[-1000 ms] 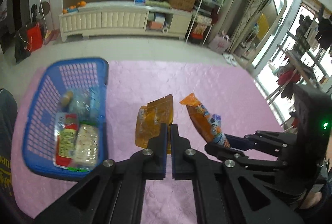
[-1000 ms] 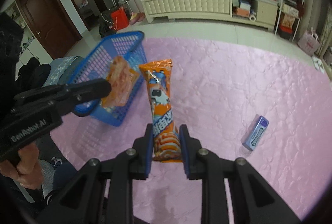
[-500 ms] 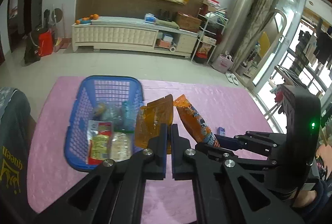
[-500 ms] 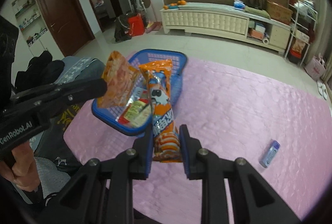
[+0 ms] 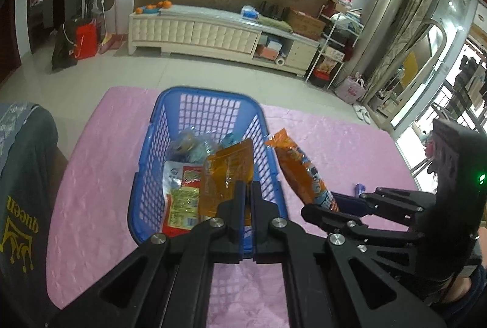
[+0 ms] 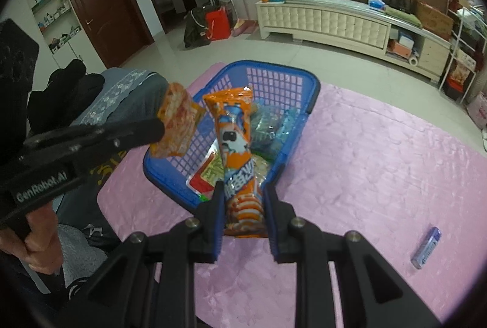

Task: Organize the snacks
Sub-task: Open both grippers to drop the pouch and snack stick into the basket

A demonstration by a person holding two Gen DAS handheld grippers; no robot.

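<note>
My left gripper [image 5: 247, 191] is shut on a flat orange snack pouch [image 5: 226, 172] and holds it above the blue basket [image 5: 158, 127]. The pouch [image 6: 178, 121] also shows in the right wrist view, over the basket's left rim. My right gripper [image 6: 242, 197] is shut on a long orange snack packet [image 6: 236, 151], held over the basket's [image 6: 307, 112] near end; this packet [image 5: 299, 172] sits just right of the basket in the left wrist view. Several snack packs [image 5: 182, 194] lie inside the basket.
A small blue pack of gum [image 6: 426, 247] lies on the pink tablecloth [image 6: 380, 163] to the right. A grey-clothed chair or person [image 5: 21, 176] borders the table's left side. A white cabinet [image 5: 213, 36] stands across the floor.
Both grippers have moved with their packets toward the basket; the basket now sits directly under the left pouch and in front of the right packet.
</note>
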